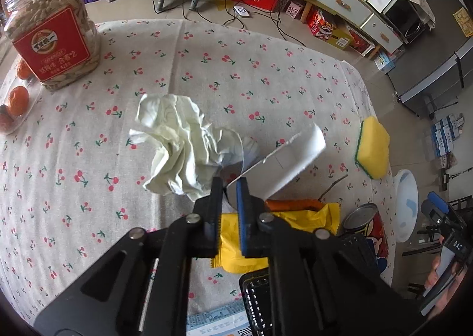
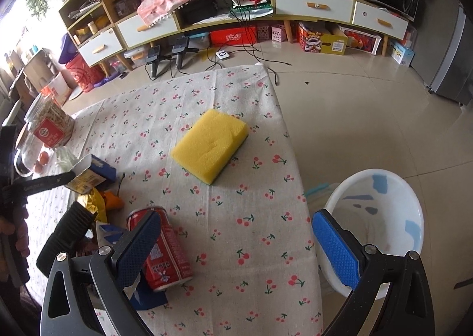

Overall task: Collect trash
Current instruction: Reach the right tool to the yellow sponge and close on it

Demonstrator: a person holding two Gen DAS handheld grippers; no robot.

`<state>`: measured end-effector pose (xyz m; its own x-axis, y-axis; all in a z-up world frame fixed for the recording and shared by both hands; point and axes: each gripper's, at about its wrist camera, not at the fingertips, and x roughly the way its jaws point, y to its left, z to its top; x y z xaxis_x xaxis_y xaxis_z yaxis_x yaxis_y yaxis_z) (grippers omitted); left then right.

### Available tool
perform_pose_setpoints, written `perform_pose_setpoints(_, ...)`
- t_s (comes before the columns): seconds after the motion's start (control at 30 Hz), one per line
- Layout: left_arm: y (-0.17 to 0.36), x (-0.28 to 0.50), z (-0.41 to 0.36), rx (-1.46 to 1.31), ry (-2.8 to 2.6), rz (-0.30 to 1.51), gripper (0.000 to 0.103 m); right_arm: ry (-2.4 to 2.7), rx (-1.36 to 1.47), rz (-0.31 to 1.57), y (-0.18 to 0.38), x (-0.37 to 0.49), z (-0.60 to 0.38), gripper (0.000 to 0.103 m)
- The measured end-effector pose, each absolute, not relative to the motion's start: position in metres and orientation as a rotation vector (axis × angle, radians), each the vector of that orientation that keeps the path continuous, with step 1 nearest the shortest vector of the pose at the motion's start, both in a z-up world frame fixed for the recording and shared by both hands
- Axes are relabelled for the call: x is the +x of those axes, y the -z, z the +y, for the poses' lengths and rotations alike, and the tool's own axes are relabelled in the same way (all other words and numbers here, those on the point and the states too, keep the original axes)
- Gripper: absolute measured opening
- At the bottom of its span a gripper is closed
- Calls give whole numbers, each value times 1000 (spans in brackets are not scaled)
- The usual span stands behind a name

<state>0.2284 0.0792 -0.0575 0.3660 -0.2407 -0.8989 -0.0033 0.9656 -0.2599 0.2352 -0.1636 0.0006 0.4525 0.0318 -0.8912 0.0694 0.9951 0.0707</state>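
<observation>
Left tool (image 1: 229,188) pinches a carton flap (image 1: 283,158); right tool (image 2: 236,247) wide over cherry-print tablecloth (image 2: 236,93).

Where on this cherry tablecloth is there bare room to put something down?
Free: the cloth between the nut jar and the sponge, and the near strip between the red can and the table edge. Crowded: the corner with the yellow wrapper, small box and crumpled tissue.

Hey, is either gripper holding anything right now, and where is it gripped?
The left gripper is shut on the small open box, pinching its near wall. The right gripper is open and holds nothing.
</observation>
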Motion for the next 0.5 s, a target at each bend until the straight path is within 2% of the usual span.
perform_pose_setpoints(0.5,30,168,136,-344,89,1040,8,46,246,1144,37,310,-143,103)
